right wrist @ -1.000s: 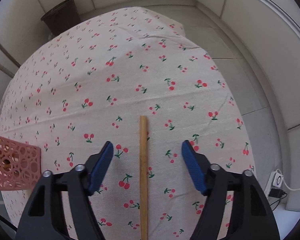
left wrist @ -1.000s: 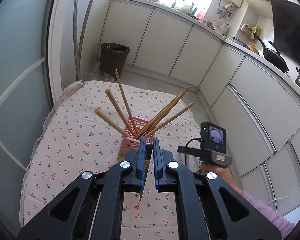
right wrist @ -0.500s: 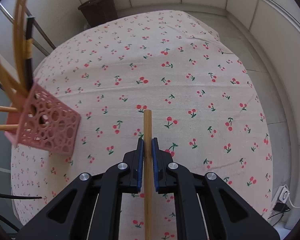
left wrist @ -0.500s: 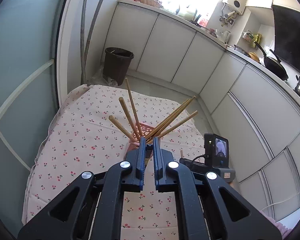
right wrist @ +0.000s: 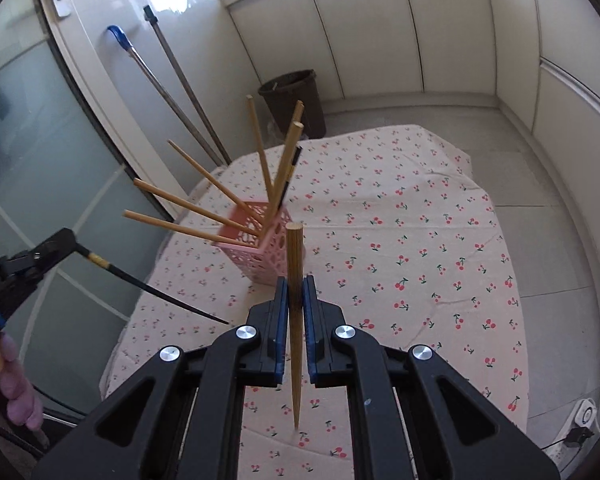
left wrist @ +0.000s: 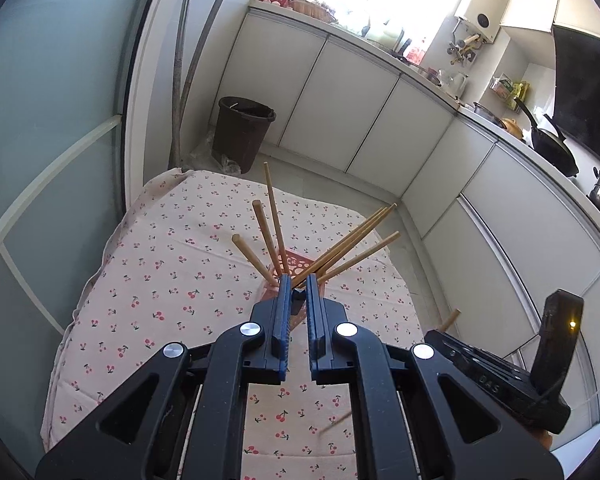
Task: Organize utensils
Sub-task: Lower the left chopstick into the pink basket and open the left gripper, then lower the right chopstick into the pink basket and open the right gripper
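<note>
My right gripper (right wrist: 295, 285) is shut on a wooden chopstick (right wrist: 294, 246), held upright above the cherry-print tablecloth (right wrist: 420, 240). Just beyond it stands a pink perforated holder (right wrist: 260, 258) with several wooden chopsticks fanned out of it. At the left edge, my left gripper (right wrist: 62, 242) is shut on a black chopstick (right wrist: 152, 290) with a gold band, tip pointing towards the table. In the left wrist view the left gripper (left wrist: 298, 280) hides most of the holder (left wrist: 298, 260). The black chopstick (left wrist: 298, 300) shows between its fingers. The wooden chopstick's end (left wrist: 451, 317) pokes up at lower right.
A dark bin (right wrist: 296, 96) stands on the floor past the table's far edge, with mop handles (right wrist: 172, 100) leaning by a glass door on the left. White cabinets (left wrist: 360, 112) line the walls. A power strip (right wrist: 584, 416) lies on the floor at right.
My right gripper closed on the wooden chopstick lying on the cloth, lifted it and swung towards the pink holder. The left gripper, with its black chopstick, stayed nearly still.
</note>
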`<state>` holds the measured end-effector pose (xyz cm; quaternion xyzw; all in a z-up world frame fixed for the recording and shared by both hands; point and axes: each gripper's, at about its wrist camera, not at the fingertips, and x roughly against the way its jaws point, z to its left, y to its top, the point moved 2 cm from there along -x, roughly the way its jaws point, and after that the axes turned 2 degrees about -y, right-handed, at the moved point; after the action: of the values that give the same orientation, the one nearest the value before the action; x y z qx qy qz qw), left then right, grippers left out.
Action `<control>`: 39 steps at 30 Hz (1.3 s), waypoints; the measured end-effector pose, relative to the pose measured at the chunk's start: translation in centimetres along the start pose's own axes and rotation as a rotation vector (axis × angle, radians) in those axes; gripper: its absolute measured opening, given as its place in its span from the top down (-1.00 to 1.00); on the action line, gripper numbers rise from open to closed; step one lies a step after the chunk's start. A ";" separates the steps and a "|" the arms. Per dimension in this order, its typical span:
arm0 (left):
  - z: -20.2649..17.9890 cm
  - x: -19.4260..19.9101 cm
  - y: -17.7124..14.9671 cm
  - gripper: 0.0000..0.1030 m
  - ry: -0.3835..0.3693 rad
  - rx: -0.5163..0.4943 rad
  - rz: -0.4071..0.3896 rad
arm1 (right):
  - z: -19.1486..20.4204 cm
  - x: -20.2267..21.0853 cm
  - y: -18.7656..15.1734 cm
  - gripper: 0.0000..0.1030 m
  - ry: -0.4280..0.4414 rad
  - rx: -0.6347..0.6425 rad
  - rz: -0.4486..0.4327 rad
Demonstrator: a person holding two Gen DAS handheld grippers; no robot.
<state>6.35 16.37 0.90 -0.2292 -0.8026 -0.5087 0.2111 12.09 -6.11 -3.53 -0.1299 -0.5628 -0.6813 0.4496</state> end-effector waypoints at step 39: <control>1.4 0.0 5.7 -0.01 0.088 0.167 -0.152 | 1.1 6.9 10.2 0.85 0.083 -0.119 -0.318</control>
<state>9.52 19.84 4.47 -0.1269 -0.8471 -0.4642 0.2254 15.53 -7.95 8.19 -0.0372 -0.5161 -0.7807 0.3503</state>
